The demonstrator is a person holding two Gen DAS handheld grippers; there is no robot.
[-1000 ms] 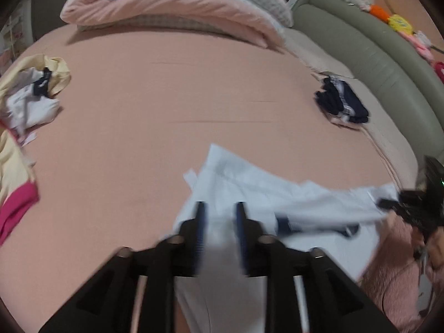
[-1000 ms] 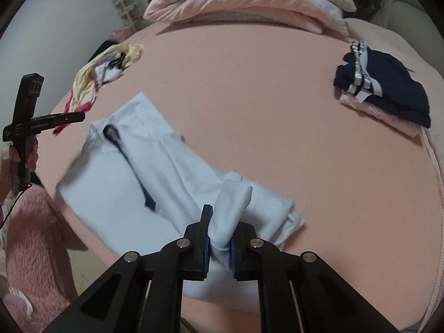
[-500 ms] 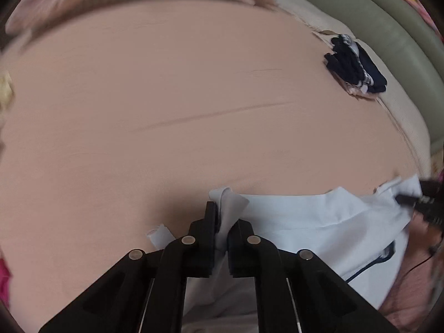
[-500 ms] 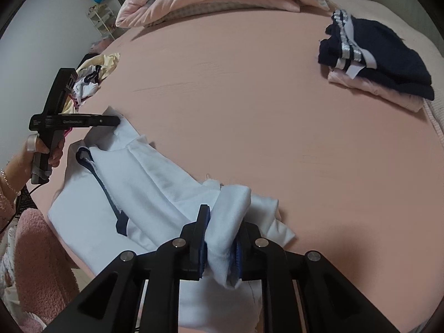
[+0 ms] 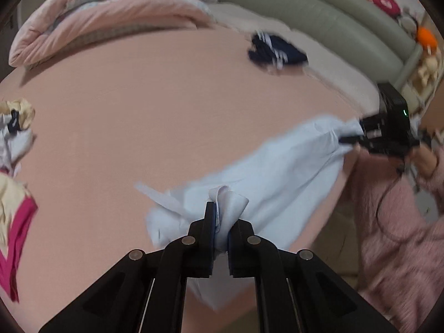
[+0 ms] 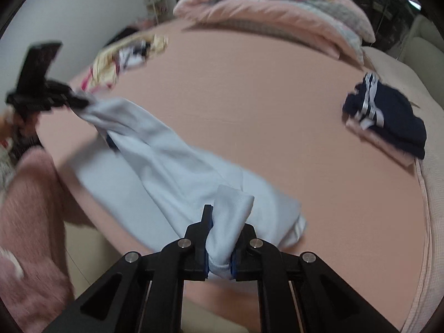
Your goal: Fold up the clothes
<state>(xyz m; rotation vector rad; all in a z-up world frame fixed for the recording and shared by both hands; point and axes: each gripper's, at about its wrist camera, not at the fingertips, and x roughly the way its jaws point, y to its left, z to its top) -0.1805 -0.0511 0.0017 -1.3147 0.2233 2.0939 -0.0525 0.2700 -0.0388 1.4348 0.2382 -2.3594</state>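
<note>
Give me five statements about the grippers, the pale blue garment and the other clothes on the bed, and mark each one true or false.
1. Both grippers are shut on the pale blue garment. True: the left gripper and the right gripper each pinch a bunch of it.
2. The garment lies flat and spread out on the bed. False: it is stretched between the two grippers.
3. A folded navy garment sits on the bed, apart from the blue one. True.
4. The right gripper's jaws are wide open. False: they clamp cloth.
5. The yellow and pink clothes pile touches the blue garment. False: bare sheet separates them.
</note>
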